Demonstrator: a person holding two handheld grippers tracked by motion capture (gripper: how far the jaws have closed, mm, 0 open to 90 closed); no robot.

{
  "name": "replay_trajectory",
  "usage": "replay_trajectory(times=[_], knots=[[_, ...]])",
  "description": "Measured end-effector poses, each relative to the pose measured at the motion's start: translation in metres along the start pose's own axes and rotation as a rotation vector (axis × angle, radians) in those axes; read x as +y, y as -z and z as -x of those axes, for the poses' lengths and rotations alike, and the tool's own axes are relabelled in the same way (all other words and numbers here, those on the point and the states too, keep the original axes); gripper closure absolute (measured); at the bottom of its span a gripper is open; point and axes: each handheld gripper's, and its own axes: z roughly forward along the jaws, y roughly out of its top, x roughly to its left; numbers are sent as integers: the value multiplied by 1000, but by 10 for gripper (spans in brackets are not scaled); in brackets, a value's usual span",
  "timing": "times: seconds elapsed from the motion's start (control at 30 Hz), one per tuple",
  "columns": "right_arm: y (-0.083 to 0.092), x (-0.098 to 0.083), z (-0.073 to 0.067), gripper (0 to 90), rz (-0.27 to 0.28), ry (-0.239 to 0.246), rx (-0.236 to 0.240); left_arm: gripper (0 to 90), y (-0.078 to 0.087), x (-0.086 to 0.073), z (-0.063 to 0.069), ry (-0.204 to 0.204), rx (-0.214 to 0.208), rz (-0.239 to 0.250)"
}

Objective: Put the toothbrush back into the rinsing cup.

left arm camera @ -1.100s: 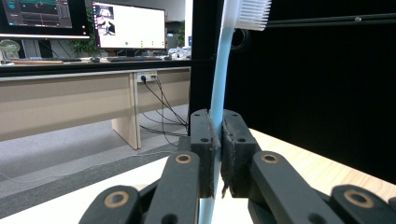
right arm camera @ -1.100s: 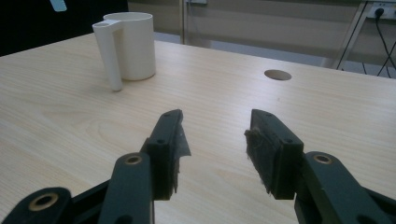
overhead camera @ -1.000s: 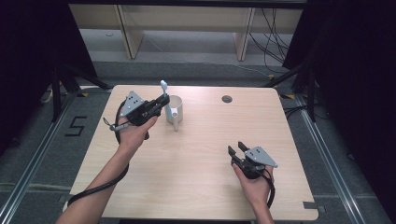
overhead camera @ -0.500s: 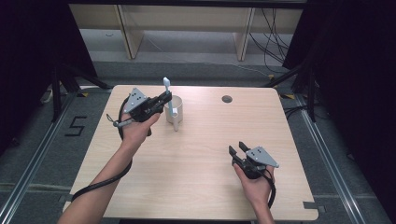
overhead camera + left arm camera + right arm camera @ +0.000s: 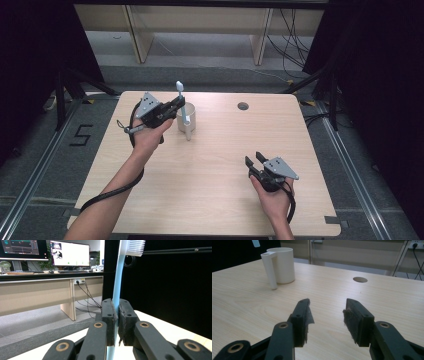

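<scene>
While over the cup (image 5: 186, 119): left claw (image 5: 179, 104) clamped on toothbrush (image 5: 182, 102) | right claw (image 5: 254, 160) wide, empty, on table (image 5: 210, 165)

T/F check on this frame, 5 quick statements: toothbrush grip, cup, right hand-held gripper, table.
1. The left hand-held gripper is shut on the toothbrush handle. True.
2. The toothbrush is held with its bristle head pointing down. False: the head is at the top.
3. The right hand-held gripper holds the cup. False: its jaws stand open with nothing between them, well apart from the cup.
4. The cup stands upright on the table. True.
5. The cup lies tipped on its side by the table's round hole. False: it is upright, off to the hole's left in the high view.
</scene>
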Motion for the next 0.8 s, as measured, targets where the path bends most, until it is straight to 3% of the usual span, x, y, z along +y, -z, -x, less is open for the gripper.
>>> replay_trajectory(times=[0.07,0.13,0.63,0.7,0.73,0.8], knots=[[-2,0,2,554,11,15,20,839,-2,-1,0,1,1,-3],[-2,0,1,554,14,0,14,839,-4,-2,-1,1,2,-5],[-2,0,2,554,16,12,8,839,-14,-2,-4,-3,3,-11],[-2,0,3,554,20,36,4,839,-15,-3,-4,-3,5,-14],[-1,0,1,554,6,4,10,839,-16,-4,-5,-4,8,-18],[-1,0,1,554,5,5,16,839,-17,-5,-5,-2,9,-17]])
